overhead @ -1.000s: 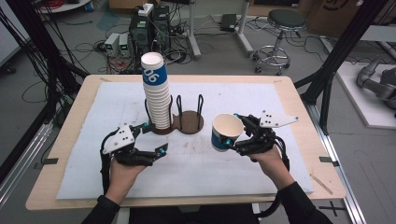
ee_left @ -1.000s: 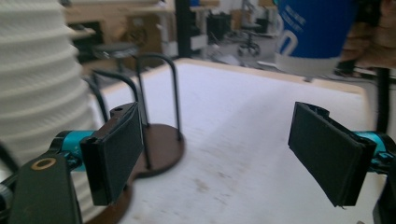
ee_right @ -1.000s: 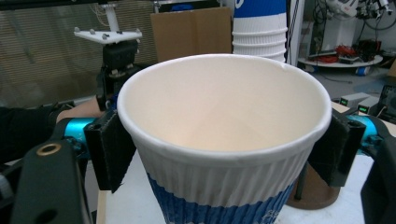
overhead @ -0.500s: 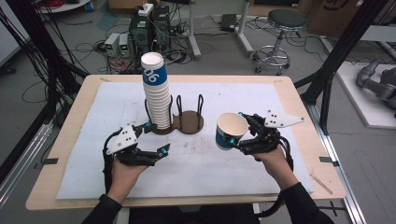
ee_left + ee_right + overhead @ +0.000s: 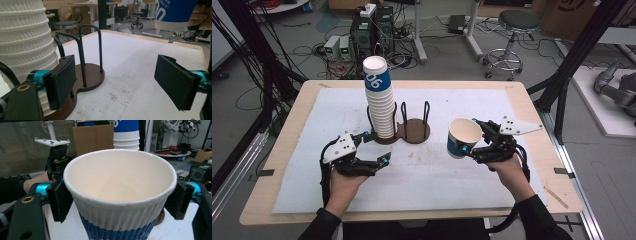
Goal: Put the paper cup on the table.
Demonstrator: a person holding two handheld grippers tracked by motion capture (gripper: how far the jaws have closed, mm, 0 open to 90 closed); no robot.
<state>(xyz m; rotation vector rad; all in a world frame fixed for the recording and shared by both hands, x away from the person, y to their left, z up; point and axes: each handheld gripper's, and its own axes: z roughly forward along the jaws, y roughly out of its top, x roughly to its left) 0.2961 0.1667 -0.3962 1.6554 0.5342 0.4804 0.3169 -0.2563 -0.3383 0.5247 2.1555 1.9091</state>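
Keeping the table as datum: stack fills one holder bay. My right gripper, clenched on the cup, holds it aloft; left gripper is released. I judge: lower the cup level, centred.

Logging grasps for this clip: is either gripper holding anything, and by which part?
The right gripper holds a paper cup by its ribbed side wall, just under the rim. The left gripper is open and holds nothing.
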